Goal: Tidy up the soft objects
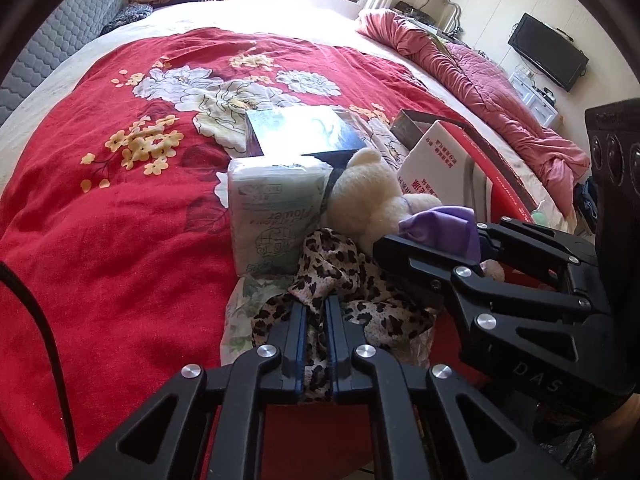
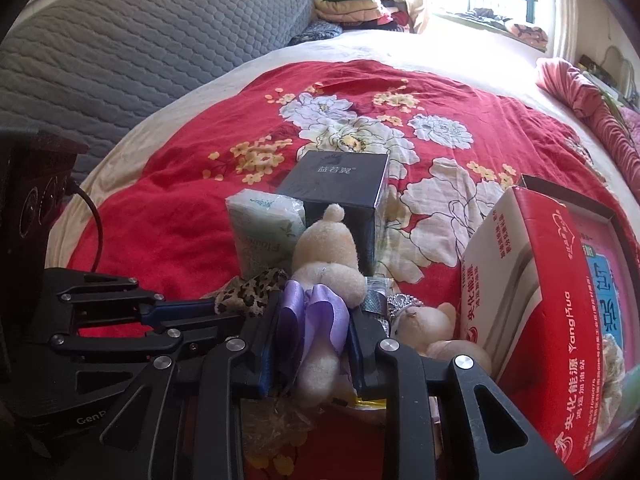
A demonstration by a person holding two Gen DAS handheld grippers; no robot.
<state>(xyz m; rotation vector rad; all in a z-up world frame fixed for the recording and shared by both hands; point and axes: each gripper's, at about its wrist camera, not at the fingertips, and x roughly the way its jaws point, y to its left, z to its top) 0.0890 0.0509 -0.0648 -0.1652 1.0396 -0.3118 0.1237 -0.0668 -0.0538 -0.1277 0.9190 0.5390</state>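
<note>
1. In the left wrist view the left gripper (image 1: 316, 312) sits at lower centre with its jaws pressed together on a fold of the leopard-print cloth (image 1: 340, 280), which lies crumpled on the red floral bedspread (image 1: 120, 208).
2. In the right wrist view the right gripper (image 2: 314, 344) is at lower centre, its jaws pinching the cream plush bear (image 2: 324, 264) across its purple satin bow (image 2: 316, 312); the bear lies with its head towards the middle of the frame.
3. The bear rests against a tissue pack (image 2: 266, 228) and a dark box (image 2: 340, 200), with a red open carton (image 2: 560, 320) at the right edge; a second small plush (image 2: 428, 320) lies just right of the gripper.
4. Both soft things look gripped, so the step in hand is probably the lift.
5. Satin is slippery, so the hold on the bow may slide; raise slowly and watch for the bear sagging.
6. Lift the cloth straight up first, since its far edge lies under or against the bear, and dragging sideways could topple the tissue pack.
7. Keep the two grippers apart while rising, as they sit close together.
</note>
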